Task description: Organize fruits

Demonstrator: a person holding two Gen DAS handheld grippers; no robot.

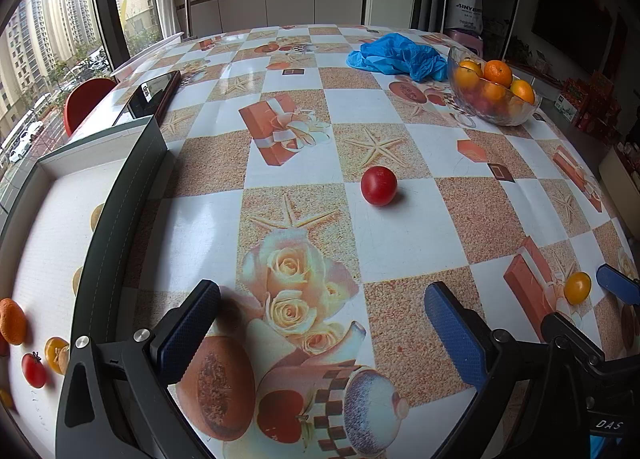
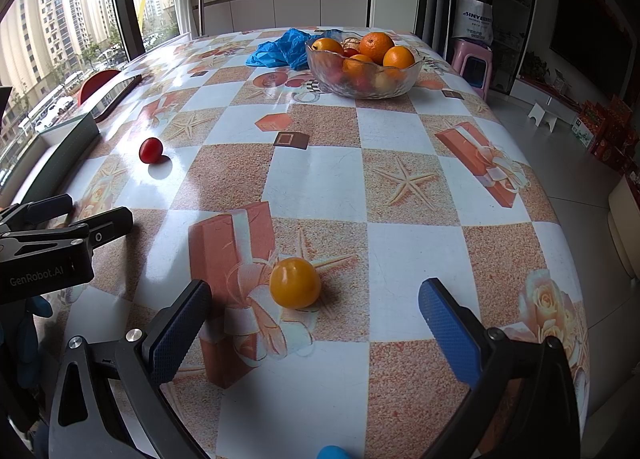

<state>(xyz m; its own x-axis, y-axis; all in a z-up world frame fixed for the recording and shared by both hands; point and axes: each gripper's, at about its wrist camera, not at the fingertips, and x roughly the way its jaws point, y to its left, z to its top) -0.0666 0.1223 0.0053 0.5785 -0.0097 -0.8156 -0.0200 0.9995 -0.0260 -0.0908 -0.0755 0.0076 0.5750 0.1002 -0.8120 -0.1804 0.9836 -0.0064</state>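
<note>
We found the right gripper [image 2: 316, 335] wide open and empty, the yellow tomato [image 2: 295, 282] just ahead between its fingers. The left gripper [image 1: 320, 335] was likewise open, the red tomato [image 1: 378, 185] well ahead. We judged either round fruit could roll off if nudged.

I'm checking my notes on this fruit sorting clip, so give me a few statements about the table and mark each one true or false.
1. Both grippers, left gripper and right gripper, are open and empty. True.
2. The red tomato sits inside the glass bowl. False: it lies loose on the tablecloth.
3. The yellow tomato lies just ahead of the right gripper. True.
4. The bowl holds only bananas. False: it holds oranges.
5. A crumpled blue plastic bag lies beside the bowl. True.
</note>
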